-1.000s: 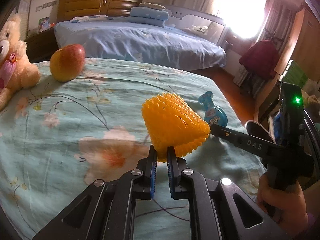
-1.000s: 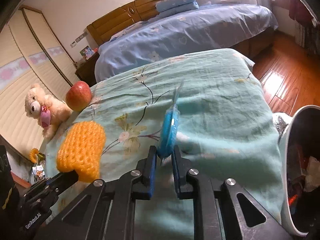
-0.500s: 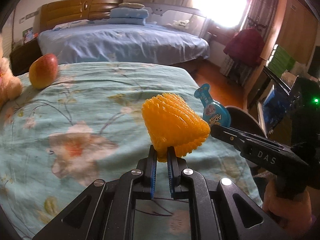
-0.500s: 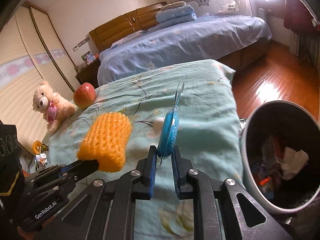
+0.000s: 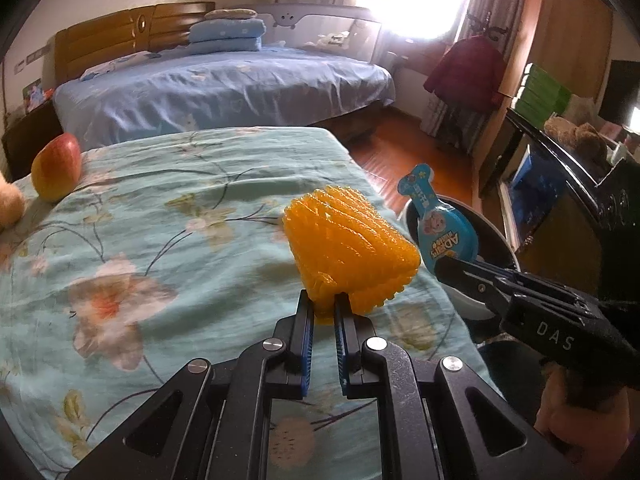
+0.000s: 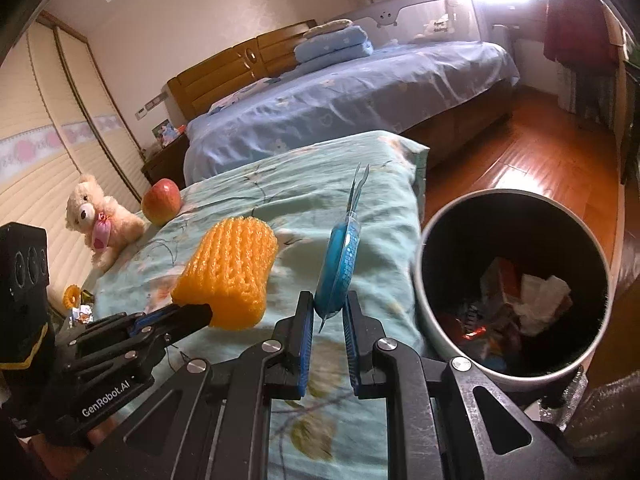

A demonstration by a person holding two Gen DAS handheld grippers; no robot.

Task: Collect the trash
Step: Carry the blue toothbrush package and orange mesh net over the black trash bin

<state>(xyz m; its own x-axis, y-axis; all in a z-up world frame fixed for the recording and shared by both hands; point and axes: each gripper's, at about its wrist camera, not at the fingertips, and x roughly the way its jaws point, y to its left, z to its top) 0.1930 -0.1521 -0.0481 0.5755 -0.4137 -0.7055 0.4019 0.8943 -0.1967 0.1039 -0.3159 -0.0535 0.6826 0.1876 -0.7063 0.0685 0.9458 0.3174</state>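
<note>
Bedroom; claw marked "DAS"; other "GenRobot.AI"

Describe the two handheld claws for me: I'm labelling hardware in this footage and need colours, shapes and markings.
Both are matte black. The left claw and right claw each have two flat fingers lined with ribbed blue pads, on angular link arms with triangular cut-outs and silver round bolts. White lettering reads "GenRobot.AI" on the left unit's side and "DAS" on the right's. The left body carries yellow trim.

Teddy bear left of the left gripper was cut off by the edge, bin beyond it was mostly hidden behind the blue packet.
</note>
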